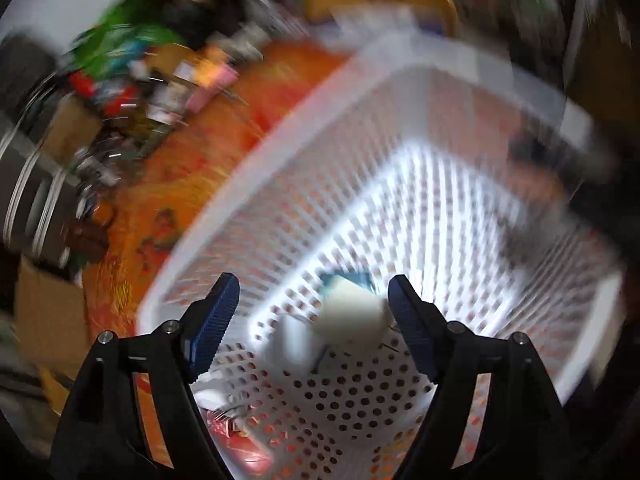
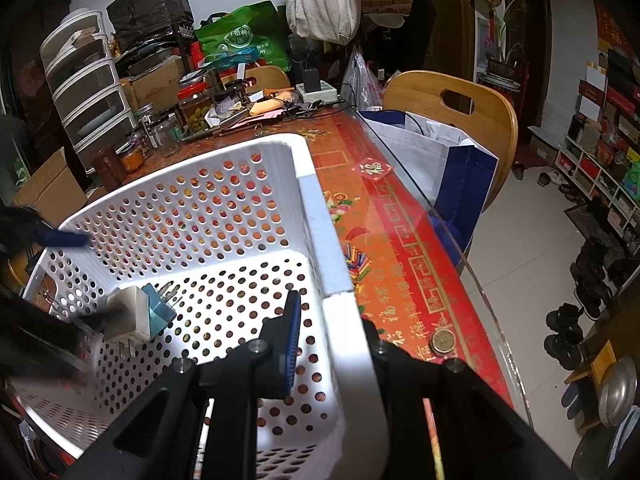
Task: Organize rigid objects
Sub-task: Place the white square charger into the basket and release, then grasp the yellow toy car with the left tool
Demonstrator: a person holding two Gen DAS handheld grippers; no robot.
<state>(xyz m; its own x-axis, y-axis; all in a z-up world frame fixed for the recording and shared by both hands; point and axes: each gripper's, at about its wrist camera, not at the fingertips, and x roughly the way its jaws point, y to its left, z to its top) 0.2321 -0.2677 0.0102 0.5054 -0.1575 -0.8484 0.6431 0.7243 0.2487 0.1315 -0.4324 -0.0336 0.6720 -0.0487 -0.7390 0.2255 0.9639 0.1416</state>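
The white perforated basket (image 2: pixel 224 208) sits on the red-patterned table (image 2: pixel 404 240), the biggest thing in play; it looks light and stiff, though its thin plastic walls would likely flex, so the solid rim is the sound place to grip. The right gripper (image 2: pixel 332 340) does just that, its jaws clamped on the near rim, one pad inside the wall and one outside.

Inside, near the left wall, sits a white plug adapter (image 2: pixel 128 316) with a teal-faced piece against it. It seems small, hard and light, smooth-sided and apt to slip; its flat flanks offer the best purchase, not the prongs.

The left gripper (image 1: pixel 314 320) hangs above it, jaws wide apart, pads clear of the adapter (image 1: pixel 352 320).
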